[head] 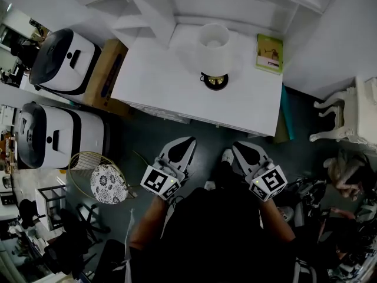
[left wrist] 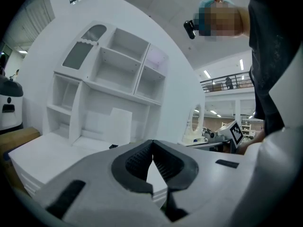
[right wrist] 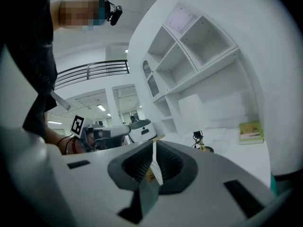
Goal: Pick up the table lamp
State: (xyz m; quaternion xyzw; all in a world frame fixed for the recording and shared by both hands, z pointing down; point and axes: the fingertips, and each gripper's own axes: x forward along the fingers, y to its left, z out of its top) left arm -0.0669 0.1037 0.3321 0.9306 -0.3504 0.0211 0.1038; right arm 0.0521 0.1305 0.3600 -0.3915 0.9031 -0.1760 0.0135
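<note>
The table lamp, with a white shade (head: 213, 42) and a dark, brass-trimmed base (head: 215, 81), stands upright near the middle of the white desk (head: 159, 81). Both grippers hover over the floor in front of the desk, well short of the lamp. My left gripper (head: 187, 141) is shut with nothing in it, and my right gripper (head: 237, 146) is shut and empty too. In the left gripper view the lamp's shade (left wrist: 120, 125) shows beyond the shut left gripper (left wrist: 152, 144). In the right gripper view the lamp (right wrist: 195, 112) stands to the right of the shut right gripper (right wrist: 154, 144).
A green book (head: 269, 53) lies at the desk's right end, and a white shelf unit (head: 194, 5) rises behind the lamp. Left of the desk are a cardboard box (head: 106, 72) and two white appliances (head: 62, 61). A wire basket (head: 88, 161), a patterned stool (head: 108, 184) and a white chair (head: 347, 117) stand around.
</note>
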